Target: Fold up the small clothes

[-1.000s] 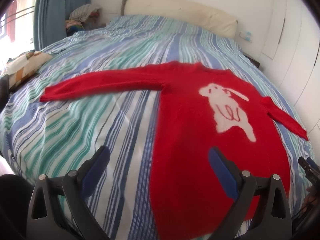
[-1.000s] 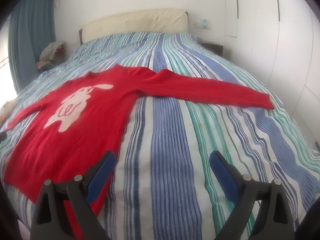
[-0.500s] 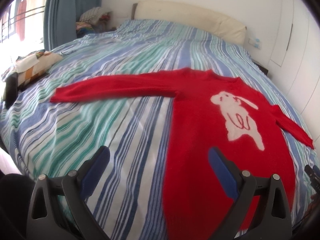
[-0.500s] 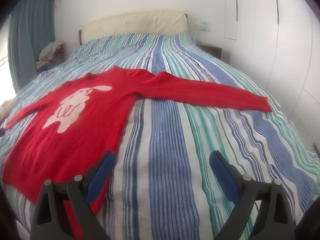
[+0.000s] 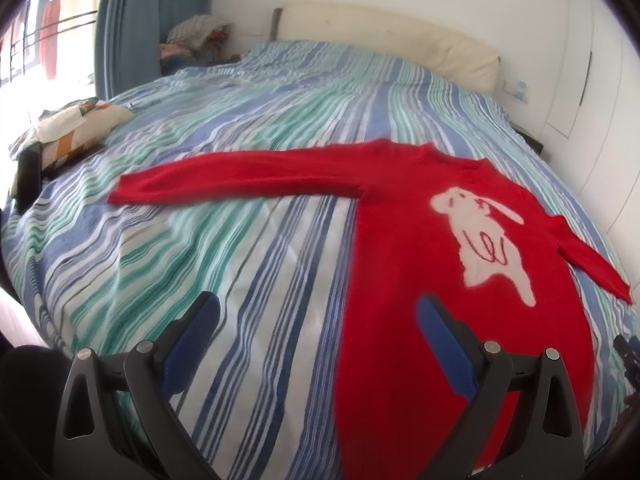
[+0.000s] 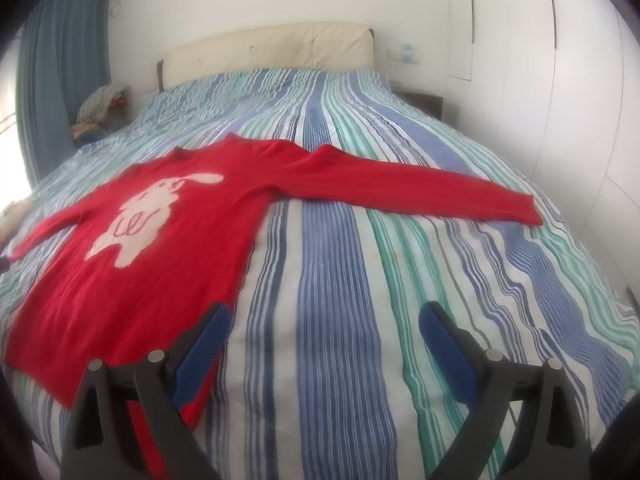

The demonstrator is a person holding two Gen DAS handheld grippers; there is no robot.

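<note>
One red knitted sweater (image 5: 404, 264) lies flat and face up on the bed (image 5: 248, 128), both long sleeves spread straight out to the sides, a single white rabbit motif (image 5: 480, 240) with red stitched lines on its chest. We see its fuzzy, soft-looking knit against a bedcover of narrow blue, green and white stripes running the length of the bed, slightly rippled near the edges. Our left hand-held gripper (image 5: 318, 320) hovers above the sweater's lower edge, its two blue-padded fingers spread wide and holding nothing; one finger sits over the bare stripes beside the sweater, the other over the red body. Our right hand-held gripper (image 6: 324, 324) hangs likewise spread and empty at the sweater's other side, one finger over the hem corner, the other over the bedcover. Beyond the sweater, at the head of the bed, stands one padded cream headboard (image 6: 268, 52) against a white wall. Blue curtains (image 5: 152, 24) hang beside the bed, with a heap of clothes (image 5: 196, 36) near them and one patterned cushion (image 5: 76, 128) at the bed's edge. White cupboard doors (image 6: 560, 80) line the opposite side.
</note>
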